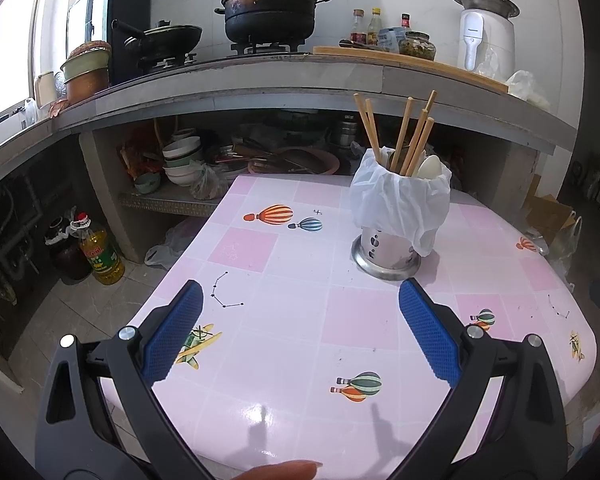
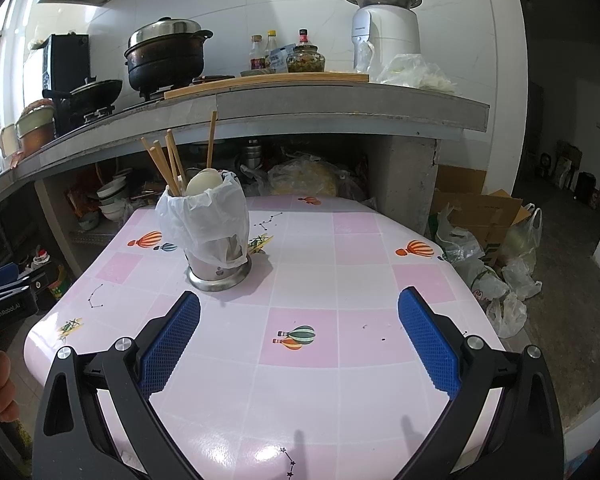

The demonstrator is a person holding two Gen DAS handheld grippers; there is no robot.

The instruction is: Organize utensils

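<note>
Both grippers stand with their jaws spread wide and nothing between the blue pads. The left gripper (image 1: 300, 330) hangs above the near part of the pink tablecloth (image 1: 292, 320), and the right gripper (image 2: 300, 332) does the same on its own side; in the right wrist view the left one shows at the far left edge, held by a hand (image 2: 2, 384).

Ahead of both stands the metal utensil holder (image 1: 386, 252), upright on the table and lined with a white plastic bag (image 1: 396, 200) that drapes over its rim. Several wooden chopsticks (image 1: 414, 136) lean out of it at different angles, and a pale spoon (image 2: 204, 184) rests among them. No loose utensil lies on the cloth in either view.

Beyond the table runs a grey counter (image 1: 260, 76) with a black lidded pot (image 1: 270, 8), a pan, bottles and a white appliance (image 1: 486, 36).

Judging from this, the gathering step looks complete or not yet begun; which cannot be told. If anything remains, the next move likely calls for a careful reach to the holder, pinching one stick without tipping the holder or snagging the bag.
</note>
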